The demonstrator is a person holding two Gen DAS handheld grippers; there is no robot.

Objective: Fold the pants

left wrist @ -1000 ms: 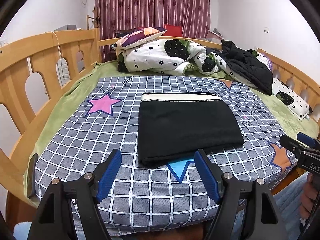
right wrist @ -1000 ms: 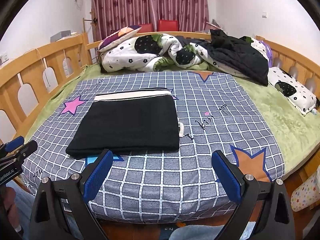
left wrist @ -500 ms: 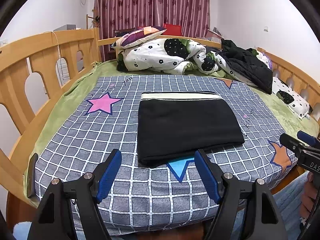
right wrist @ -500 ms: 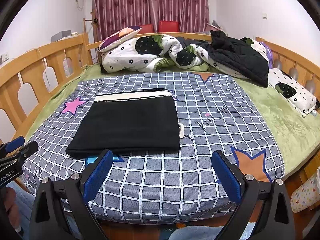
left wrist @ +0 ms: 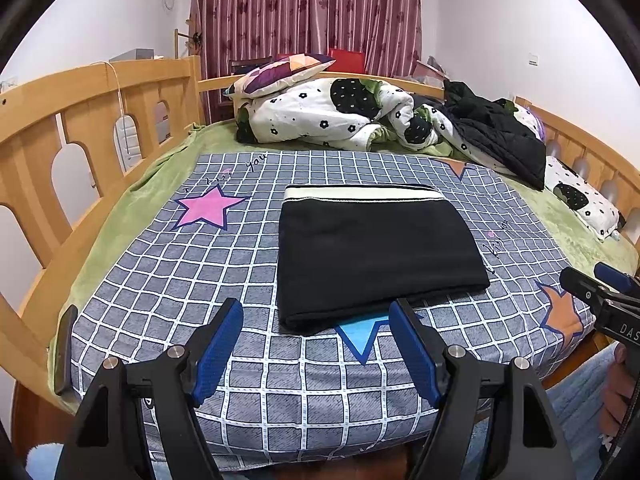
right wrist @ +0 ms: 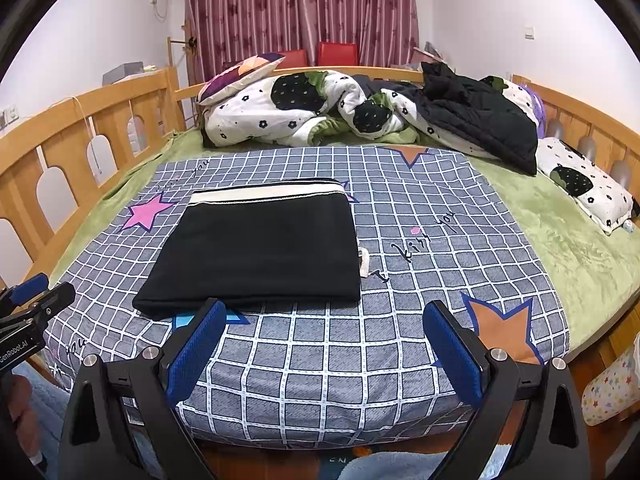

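Note:
The black pants (left wrist: 372, 252) (right wrist: 264, 252) lie folded into a flat rectangle on the grey checked blanket (left wrist: 168, 280) (right wrist: 440, 272), a cream waistband strip showing along the far edge. My left gripper (left wrist: 316, 312) hovers open just short of the pants' near edge, nothing between its blue pads. My right gripper (right wrist: 324, 316) stands open over the blanket's front edge, to the right of the pants' near corner, also empty. Each gripper shows at the side of the other's view, the right gripper (left wrist: 600, 284) and the left gripper (right wrist: 36, 296).
A rumpled white flowered duvet (left wrist: 332, 116) (right wrist: 296, 108), a patterned pillow (left wrist: 280, 74) and a black jacket (left wrist: 496, 136) (right wrist: 480, 116) pile at the bed's far end. Wooden rails (left wrist: 80, 120) (right wrist: 80, 140) run along both sides. A small pillow (right wrist: 584, 184) lies at the right.

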